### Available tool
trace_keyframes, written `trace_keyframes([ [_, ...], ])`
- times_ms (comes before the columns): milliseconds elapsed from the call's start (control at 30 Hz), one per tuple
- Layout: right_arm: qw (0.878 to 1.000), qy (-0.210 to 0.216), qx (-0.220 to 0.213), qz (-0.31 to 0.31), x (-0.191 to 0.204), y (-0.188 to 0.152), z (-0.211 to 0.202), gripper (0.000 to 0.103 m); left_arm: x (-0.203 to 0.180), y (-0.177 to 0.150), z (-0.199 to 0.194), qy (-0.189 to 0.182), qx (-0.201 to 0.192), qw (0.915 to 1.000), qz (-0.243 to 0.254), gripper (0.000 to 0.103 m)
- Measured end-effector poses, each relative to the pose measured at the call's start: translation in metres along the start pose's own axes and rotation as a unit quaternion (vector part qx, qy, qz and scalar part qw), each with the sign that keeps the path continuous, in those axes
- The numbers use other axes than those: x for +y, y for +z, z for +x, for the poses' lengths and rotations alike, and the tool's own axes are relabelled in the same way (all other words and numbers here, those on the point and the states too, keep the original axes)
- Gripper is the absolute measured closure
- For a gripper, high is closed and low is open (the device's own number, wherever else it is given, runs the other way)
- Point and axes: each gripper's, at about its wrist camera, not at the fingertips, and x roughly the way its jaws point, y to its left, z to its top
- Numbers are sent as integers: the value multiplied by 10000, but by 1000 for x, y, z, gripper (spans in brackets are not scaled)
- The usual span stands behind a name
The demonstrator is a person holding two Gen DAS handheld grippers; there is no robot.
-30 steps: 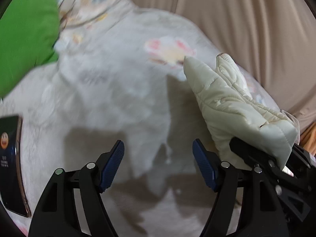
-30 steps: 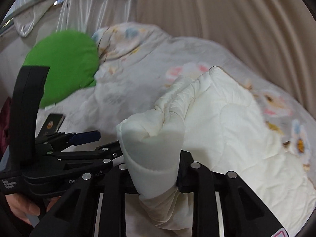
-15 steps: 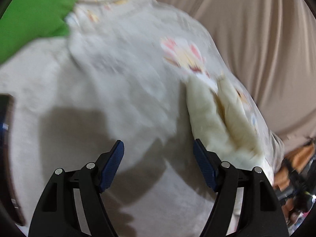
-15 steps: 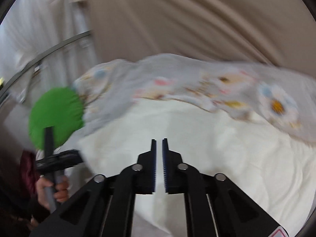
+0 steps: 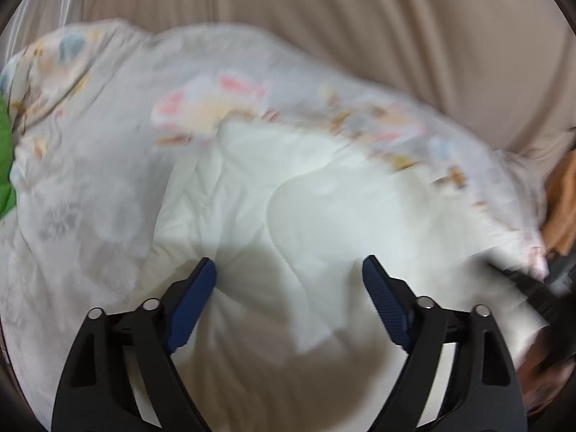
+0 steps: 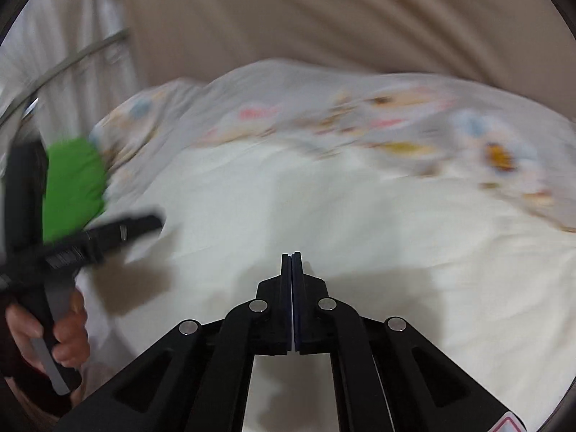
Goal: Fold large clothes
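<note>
A cream quilted garment [image 5: 324,208] lies spread on the bed and fills the middle of both wrist views [image 6: 324,216]. My left gripper [image 5: 288,266] hovers over its near part. Its jaws are opening, the blue pads [image 5: 194,298] are wide apart, and only flat cloth lies below them. My right gripper [image 6: 291,255] is shut with nothing between its fingers, just above the garment. In the right wrist view the left gripper [image 6: 108,234] appears blurred at the left, held by a hand [image 6: 61,338].
A pale floral bedspread [image 5: 108,126] lies under and behind the garment. A green cushion [image 6: 72,187] sits at the left. Beige curtains [image 5: 360,18] hang behind the bed, and an orange cloth [image 5: 565,194] shows at the right edge.
My right gripper let go of the bunched cream cloth, shut empty and swung over the flat garment. My left gripper moved from the bare bedspread to above the garment, jaws wider.
</note>
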Motion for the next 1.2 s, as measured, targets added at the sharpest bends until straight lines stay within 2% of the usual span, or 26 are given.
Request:
trace_keyframes([
  [33, 9987, -304, 29, 419, -40, 0, -4, 101, 4, -1, 6, 58, 12, 10000, -49, 22],
  [133, 9866, -1260, 177, 1024, -130, -11, -2, 103, 22, -5, 14, 79, 54, 9998, -174, 22],
  [167, 9824, -1322, 249, 1295, -155, -18, -1, 103, 24, -7, 13, 103, 75, 9997, -199, 22],
  [233, 9785, -971, 320, 1793, -177, -22, -6, 103, 25, -6, 10, 145, 123, 9995, -241, 26],
  [267, 9789, -1006, 319, 1751, -174, -18, -10, 103, 23, 2, 5, 141, 112, 9995, -268, 28],
  [300, 9813, -1082, 259, 1571, -164, -10, -13, 100, 18, 11, 0, -3, 30, 9996, -272, 28],
  [333, 9847, -979, 176, 1428, -152, -1, -16, 100, 16, 17, -3, -152, -68, 9995, -264, 27],
  [433, 9937, -226, 66, 1092, -112, 37, -5, 100, -11, 53, 0, -468, -259, 9984, -170, 26],
  [500, 9973, 73, 157, 707, -78, 59, 16, 100, -34, 72, 28, -483, -93, 9988, -28, 26],
  [567, 9983, 258, 446, 261, -45, 71, 53, 100, -48, 78, 60, -351, 131, 9992, 167, 26],
  [633, 9970, 50, 770, -13, -34, 71, 82, 103, -53, 77, 84, 175, 232, 9987, 410, 27],
  [667, 9963, -169, 838, -43, -40, 68, 90, 103, -46, 73, 94, 368, 281, 9978, 473, 27],
  [767, 9936, -536, 818, 560, -98, 58, 81, 103, -22, 69, 97, 254, 282, 9988, 316, 30],
  [833, 9884, -859, 689, 1045, -147, 47, 63, 103, -8, 66, 98, 389, 226, 9984, 341, 30],
  [900, 9801, -1153, 628, 1490, -192, 30, 45, 103, 3, 63, 99, 95, 262, 9994, 221, 31],
  [967, 9781, -774, 565, 1849, -214, 18, 37, 103, 5, 62, 98, 67, 206, 9996, 187, 32],
  [1000, 9775, -749, 577, 1887, -216, 17, 35, 103, 5, 61, 96, 109, 160, 9997, 174, 35],
  [1100, 9751, -1593, 640, 1408, -187, 29, 32, 102, 7, 60, 76, 129, -19, 9999, 59, 41],
  [1133, 9775, -1632, 545, 1219, -167, 33, 24, 97, 9, 58, 66, 150, -90, 9998, 19, 39],
  [1200, 9901, -1042, 315, 885, -129, 36, 4, 97, 15, 49, 33, 226, -276, 9994, -11, 33],
])
